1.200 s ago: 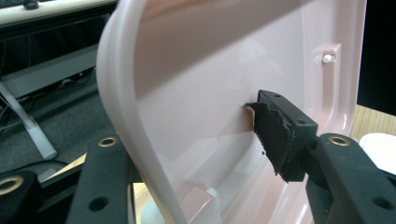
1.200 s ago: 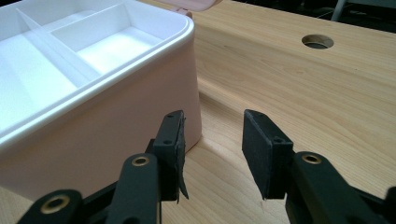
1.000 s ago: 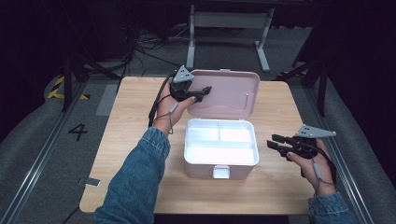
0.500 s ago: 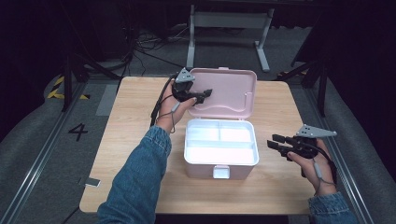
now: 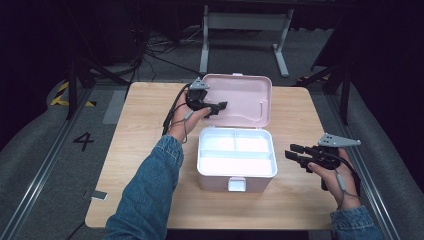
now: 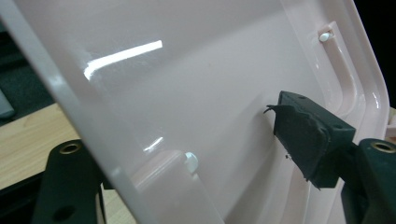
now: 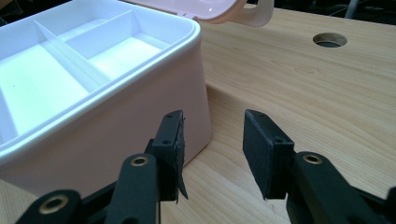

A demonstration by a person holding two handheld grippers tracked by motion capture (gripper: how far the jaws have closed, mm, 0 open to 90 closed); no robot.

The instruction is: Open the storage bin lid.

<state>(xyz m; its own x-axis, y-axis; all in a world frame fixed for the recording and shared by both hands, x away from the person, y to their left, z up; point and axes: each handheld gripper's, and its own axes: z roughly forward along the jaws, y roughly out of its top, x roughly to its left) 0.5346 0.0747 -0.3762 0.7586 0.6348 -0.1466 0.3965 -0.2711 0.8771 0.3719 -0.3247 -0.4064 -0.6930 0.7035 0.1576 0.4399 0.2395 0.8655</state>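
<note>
A: What's the biggest thing here?

B: The pale wooden table (image 5: 150, 150). On its middle sits a pink plastic storage box (image 5: 236, 172) with a white divided tray inside and a white latch at the front. Its pink hinged lid (image 5: 247, 97) is thrown back and leans away behind the box.

A: And the hands?

B: The left gripper (image 5: 218, 106), held by a hand in a blue denim sleeve (image 5: 150, 190), is at the lid's left edge. In the left gripper view the lid's rim runs between the two jaws: one black pad (image 6: 306, 135) stands on the inner side, the other jaw sits behind the rim. The jaws have just been opening, and the pad stands a little off the plastic, so the lid is between them but not pinched.

A: The other one?

B: The right gripper (image 5: 295, 152) hovers low over the table just beside the box's right wall. Its jaws are spread, with only bare wood between them. A round hole (image 7: 329, 39) in the tabletop shows farther off.
</note>
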